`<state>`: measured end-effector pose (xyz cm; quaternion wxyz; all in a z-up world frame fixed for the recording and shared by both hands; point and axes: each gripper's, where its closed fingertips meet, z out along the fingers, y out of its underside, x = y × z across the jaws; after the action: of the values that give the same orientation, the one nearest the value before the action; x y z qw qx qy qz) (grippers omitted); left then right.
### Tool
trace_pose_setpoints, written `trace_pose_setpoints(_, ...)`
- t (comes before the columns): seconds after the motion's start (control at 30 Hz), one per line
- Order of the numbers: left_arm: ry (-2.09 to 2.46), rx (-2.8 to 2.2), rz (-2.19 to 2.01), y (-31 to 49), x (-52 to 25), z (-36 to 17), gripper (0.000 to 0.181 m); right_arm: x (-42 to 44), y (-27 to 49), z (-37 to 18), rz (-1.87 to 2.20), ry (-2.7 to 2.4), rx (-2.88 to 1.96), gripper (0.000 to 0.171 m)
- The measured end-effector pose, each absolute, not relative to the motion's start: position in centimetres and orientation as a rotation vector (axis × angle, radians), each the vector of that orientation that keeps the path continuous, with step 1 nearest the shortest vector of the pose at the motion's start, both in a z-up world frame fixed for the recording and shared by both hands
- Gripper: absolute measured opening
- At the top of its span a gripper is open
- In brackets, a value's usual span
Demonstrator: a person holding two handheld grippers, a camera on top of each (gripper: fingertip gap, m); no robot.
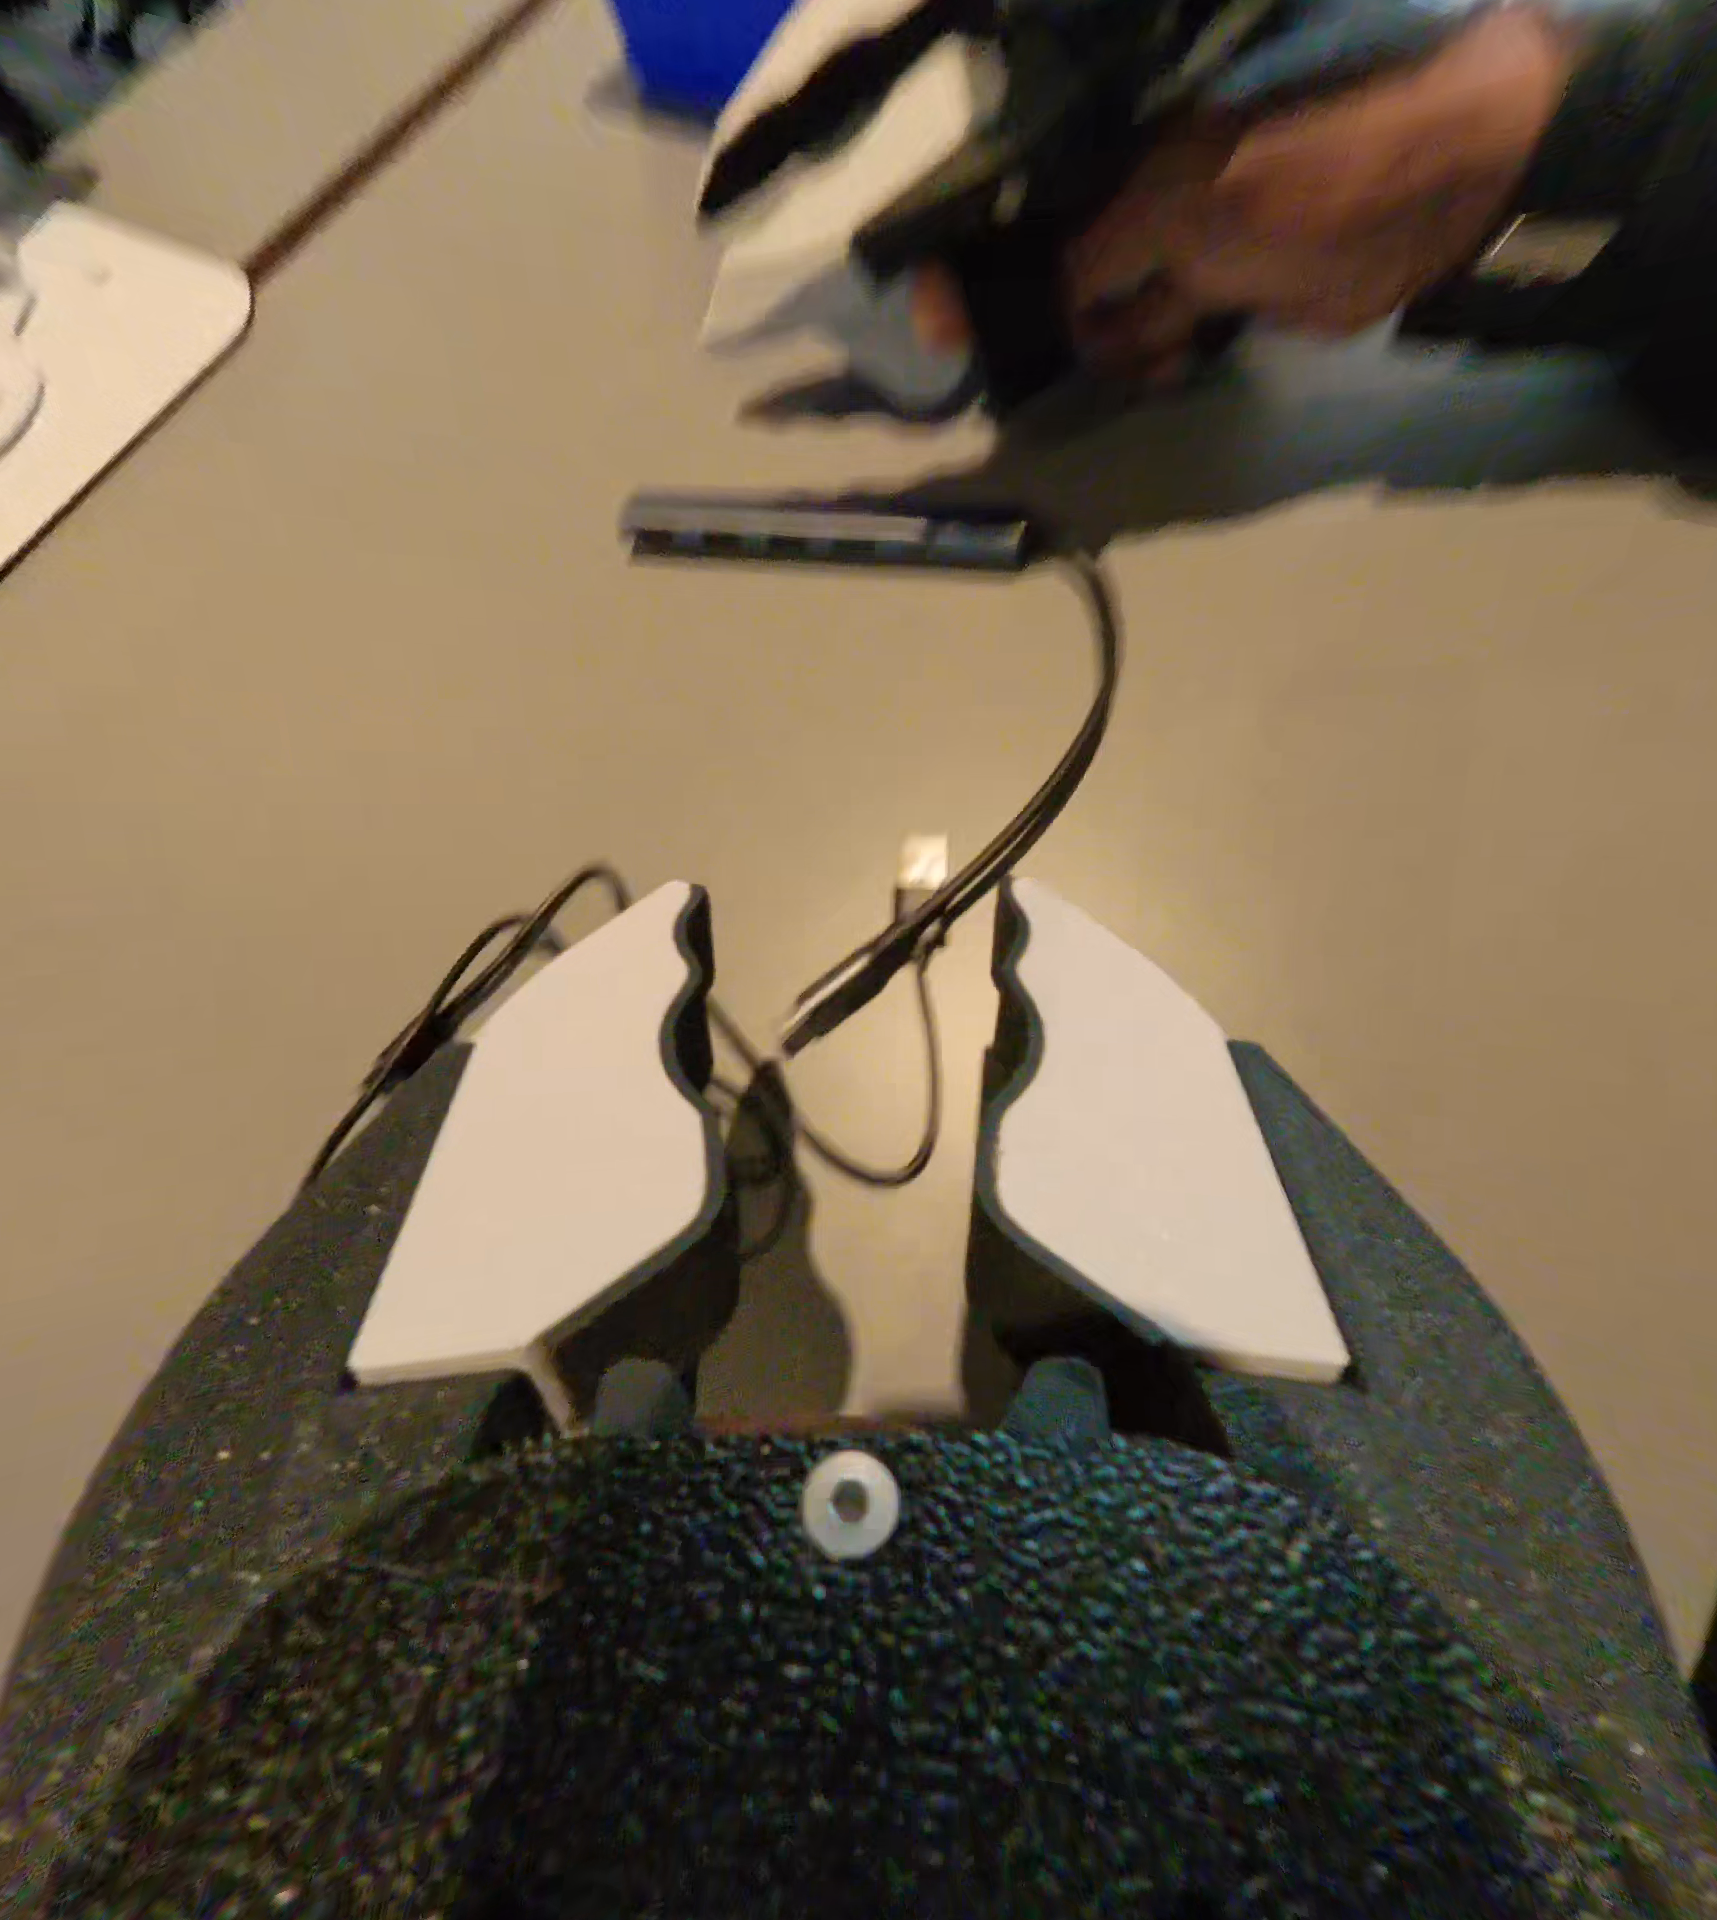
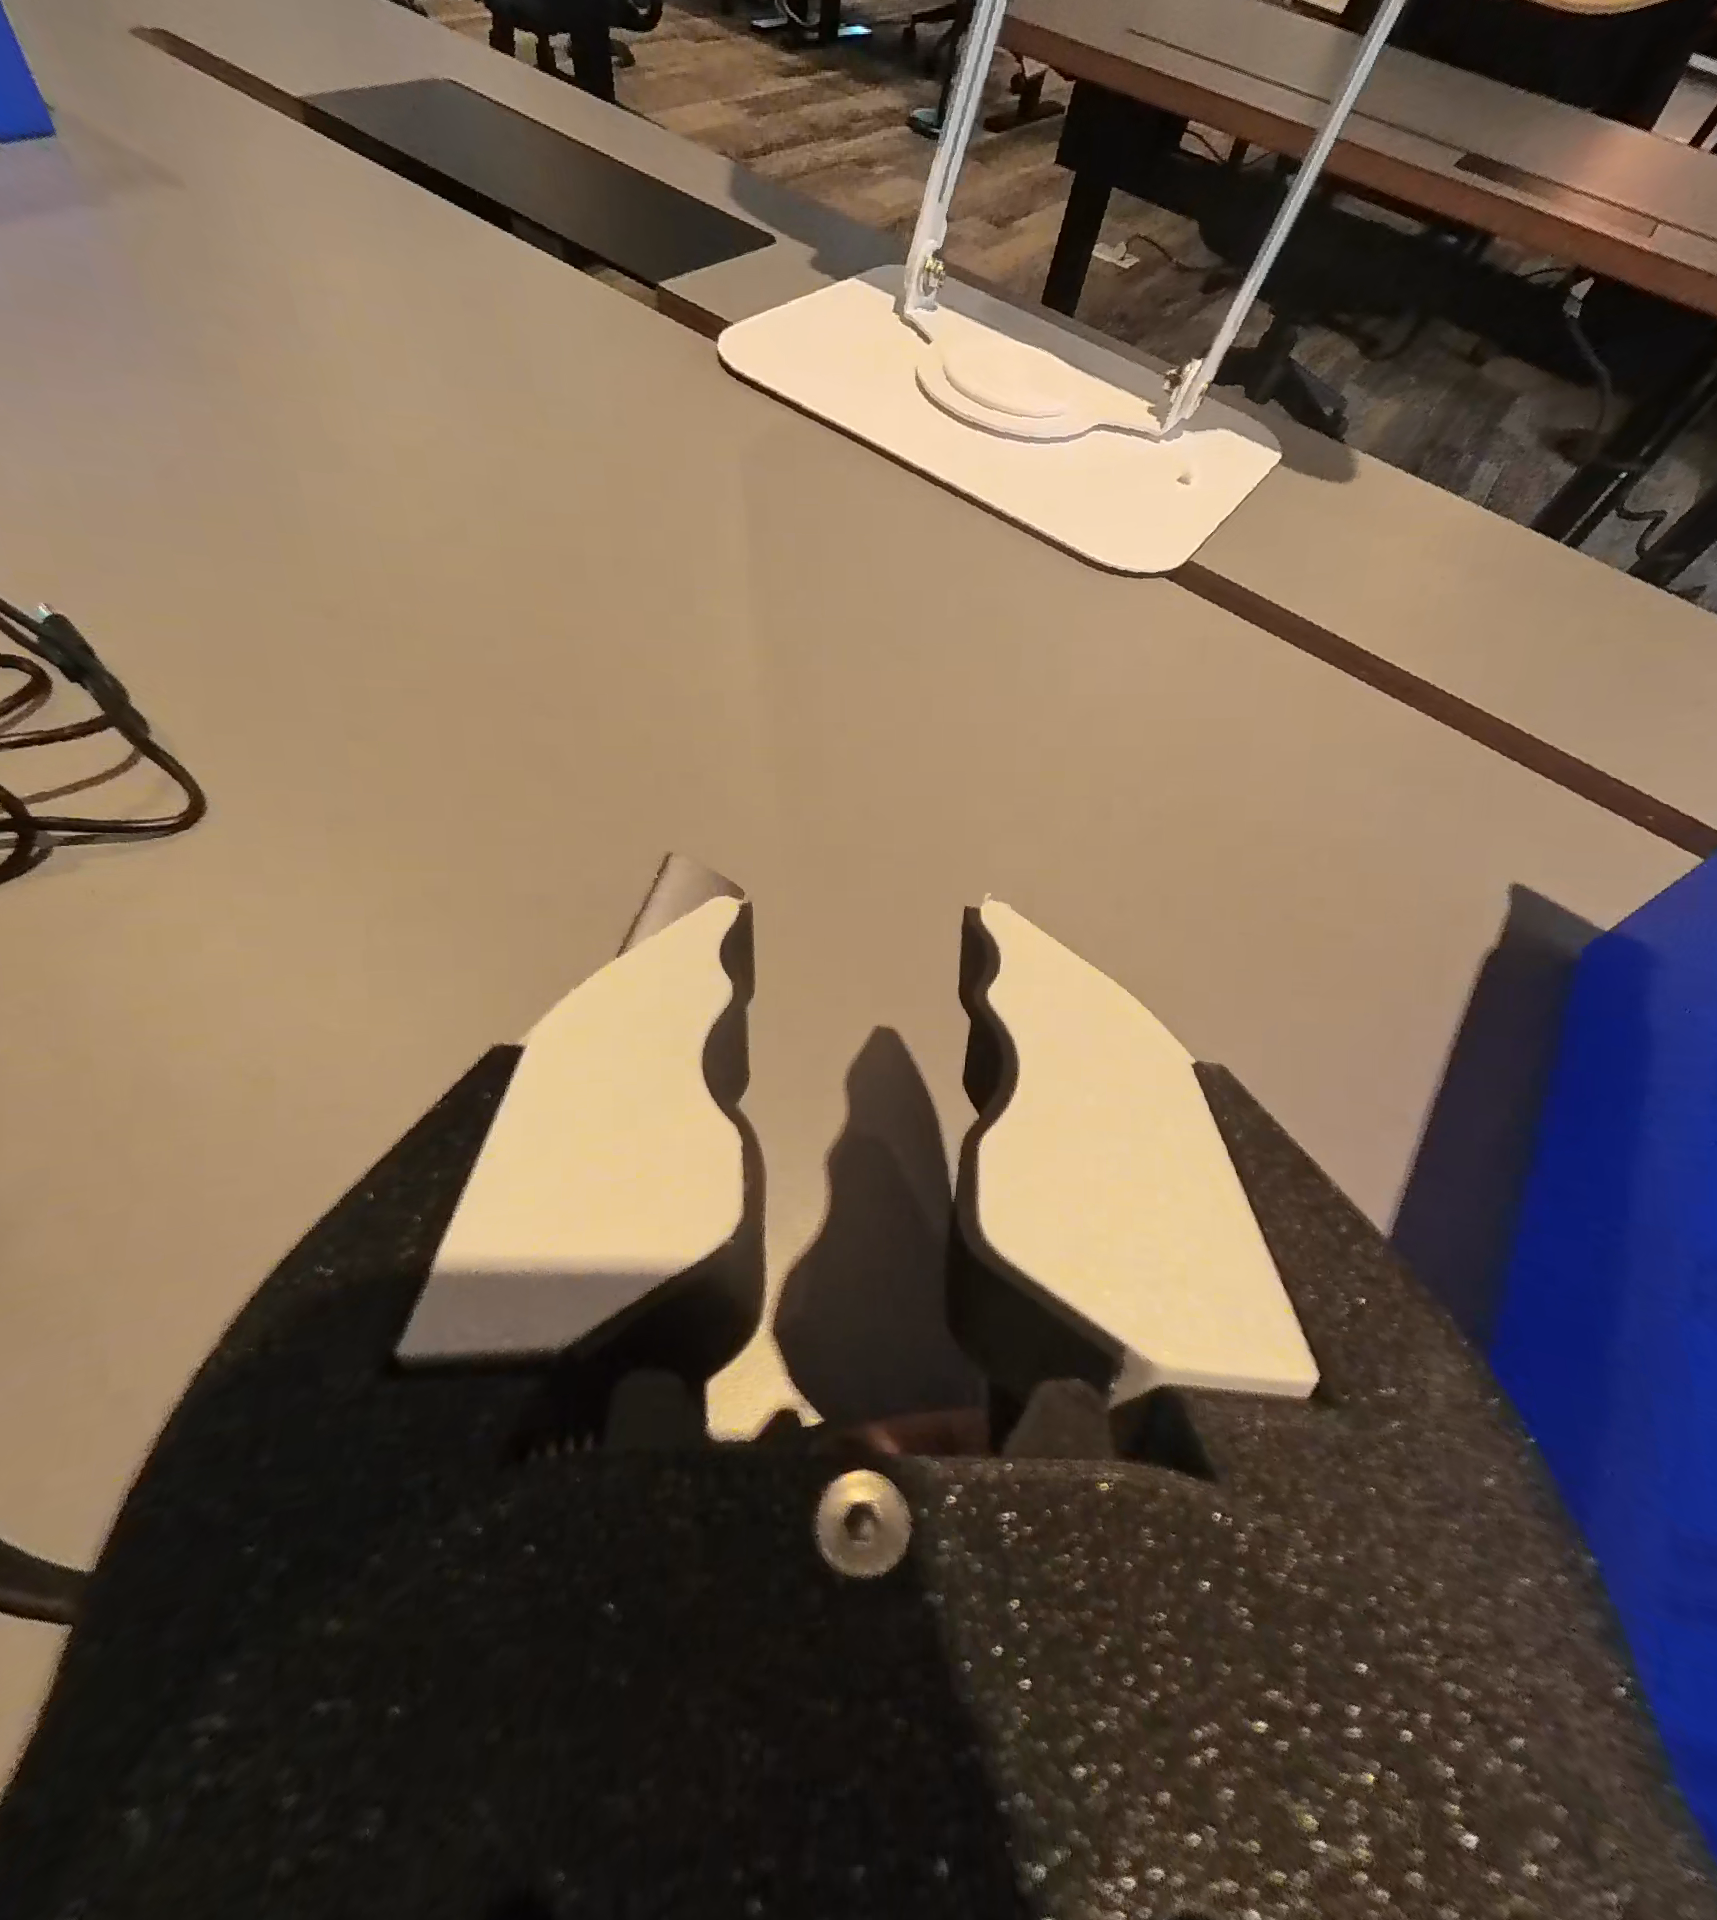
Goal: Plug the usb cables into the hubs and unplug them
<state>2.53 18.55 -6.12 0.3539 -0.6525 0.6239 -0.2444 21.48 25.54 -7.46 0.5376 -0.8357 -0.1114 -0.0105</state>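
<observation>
In the left wrist view my left gripper is open and empty, low over the grey table. A black USB plug on its thin black cable lies between and just past the fingertips, and a second plug with a silver end lies just beyond it. A flat black USB hub lies farther ahead; its black cable curves back toward the plugs. The right gripper, blurred and held by a hand, hovers beyond the hub. In the right wrist view my right gripper is open and empty above bare table.
A white lamp base stands at the table's far edge, also at the left in the left wrist view. A blue object is close on the right. Coiled black cables lie at the left. A black inset panel is at the back.
</observation>
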Motion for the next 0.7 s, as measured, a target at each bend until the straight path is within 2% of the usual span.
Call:
trace_pose_setpoints(0.17,1.727,-1.761,-0.393,20.0,2.2,-7.8,0.046,21.3,25.5,-7.5,-0.04,-0.284,-1.987,0.038)
trace_pose_setpoints(0.3,1.614,-1.833,-0.166,25.2,0.4,-8.7,0.043,21.2,25.5,-7.5,-0.045,-0.291,-1.984,0.038)
trace_pose_setpoints(0.5,1.466,-2.051,-0.311,30.8,-1.8,-9.6,0.038,21.1,25.5,-7.5,-0.038,-0.304,-1.987,0.038)
trace_pose_setpoints(0.7,1.635,-2.124,-0.453,32.0,-1.7,-12.3,0.026,21.0,25.5,-7.6,-0.031,-0.309,-1.99,0.038)
